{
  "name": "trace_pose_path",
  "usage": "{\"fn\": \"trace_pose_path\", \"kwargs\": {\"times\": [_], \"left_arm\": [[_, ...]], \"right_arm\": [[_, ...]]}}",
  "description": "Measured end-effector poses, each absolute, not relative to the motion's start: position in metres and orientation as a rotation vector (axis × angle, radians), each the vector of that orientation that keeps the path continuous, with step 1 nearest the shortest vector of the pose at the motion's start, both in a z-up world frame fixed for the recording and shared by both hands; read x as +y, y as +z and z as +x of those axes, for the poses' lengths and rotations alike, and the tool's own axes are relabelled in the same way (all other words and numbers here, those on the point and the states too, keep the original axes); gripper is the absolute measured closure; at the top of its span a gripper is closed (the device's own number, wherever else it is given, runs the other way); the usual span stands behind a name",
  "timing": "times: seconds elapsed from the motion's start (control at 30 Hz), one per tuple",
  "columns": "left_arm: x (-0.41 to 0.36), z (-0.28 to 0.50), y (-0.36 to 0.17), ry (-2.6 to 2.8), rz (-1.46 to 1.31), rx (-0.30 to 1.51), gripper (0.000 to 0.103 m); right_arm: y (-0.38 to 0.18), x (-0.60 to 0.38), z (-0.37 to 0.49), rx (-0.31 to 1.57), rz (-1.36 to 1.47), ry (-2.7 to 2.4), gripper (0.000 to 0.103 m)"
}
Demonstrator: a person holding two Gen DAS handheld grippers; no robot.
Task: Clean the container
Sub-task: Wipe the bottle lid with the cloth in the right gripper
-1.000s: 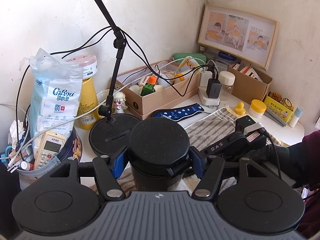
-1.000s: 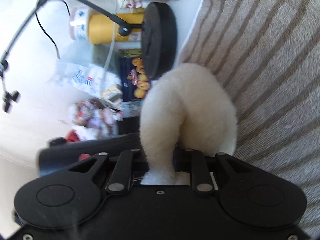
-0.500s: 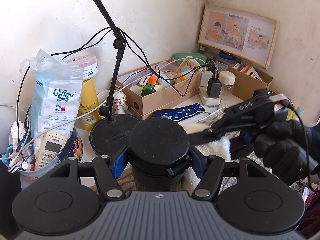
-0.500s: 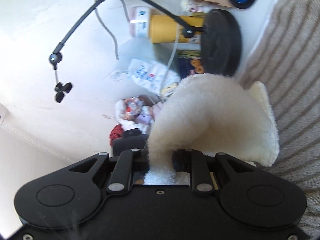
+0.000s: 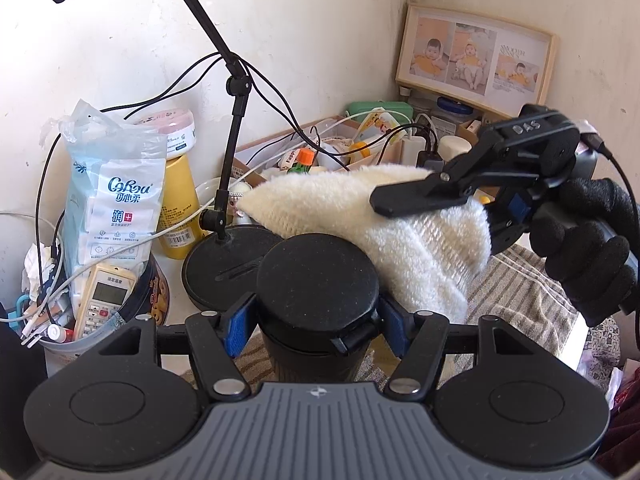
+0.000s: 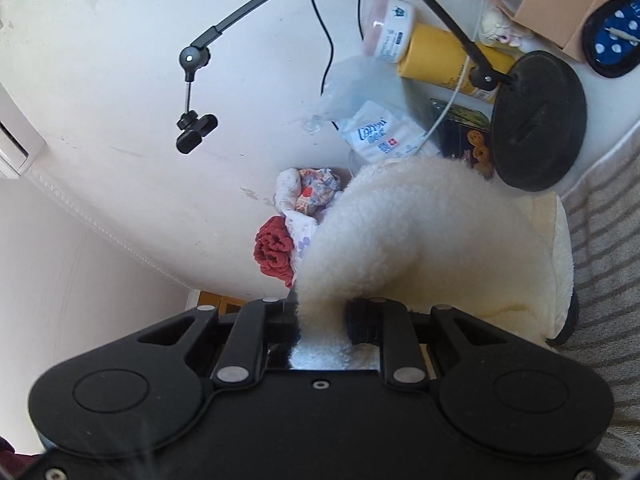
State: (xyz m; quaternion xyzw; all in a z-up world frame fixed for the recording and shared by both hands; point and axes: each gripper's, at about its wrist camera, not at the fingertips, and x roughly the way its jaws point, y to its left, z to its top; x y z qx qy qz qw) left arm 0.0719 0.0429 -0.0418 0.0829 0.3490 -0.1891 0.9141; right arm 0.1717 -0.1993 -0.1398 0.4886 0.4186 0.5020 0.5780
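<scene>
My right gripper [image 5: 404, 200] has lifted the fluffy cloth [image 5: 360, 208] off the striped towel [image 5: 520, 296], jaws pinching it; it now hangs beside the black container [image 5: 316, 280], clamped upright in my left gripper [image 5: 316, 326]; wiping seems next.

Both claws [image 5: 316, 320] [image 6: 322, 316] clamped (right raised)

Cloth and lid hide much of the scene

The fluffy white cloth [image 5: 384, 216] covers the cardboard box's [image 5: 256, 152] front; the black container's [image 5: 316, 292] body is mostly concealed beneath its lid.
</scene>
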Motion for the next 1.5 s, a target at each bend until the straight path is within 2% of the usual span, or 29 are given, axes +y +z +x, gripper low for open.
{"fn": "trace_pose_path", "kwargs": {"times": [0.27, 0.63, 0.8, 0.9, 1.2, 1.33, 1.37, 1.5], "left_arm": [[0.046, 0.076, -0.042, -0.405, 0.175, 0.721, 0.039], [0.054, 0.087, -0.040, -0.638, 0.306, 0.711, 0.040], [0.062, 0.098, -0.035, -0.543, 0.197, 0.764, 0.039], [0.061, 0.095, -0.033, -0.423, 0.107, 0.784, 0.033], [0.048, 0.082, -0.044, -0.131, -0.156, 0.754, 0.032], [0.058, 0.083, -0.048, -0.121, -0.180, 0.715, 0.033], [0.062, 0.084, -0.049, -0.136, -0.179, 0.714, 0.038], [0.071, 0.088, -0.047, -0.265, -0.111, 0.722, 0.039]], "right_arm": [[-0.128, -0.197, 0.167, 0.956, 1.123, 1.205, 0.085], [-0.161, -0.229, 0.161, 0.999, 1.191, 1.040, 0.085], [-0.166, -0.232, 0.158, 1.002, 1.203, 1.024, 0.085], [-0.166, -0.233, 0.158, 1.001, 1.205, 1.023, 0.085], [-0.164, -0.242, 0.162, 0.995, 1.207, 1.013, 0.085], [-0.163, -0.246, 0.161, 0.992, 1.207, 1.011, 0.085], [-0.163, -0.247, 0.161, 0.989, 1.207, 1.013, 0.085], [-0.163, -0.250, 0.158, 0.977, 1.217, 1.013, 0.085]]}}
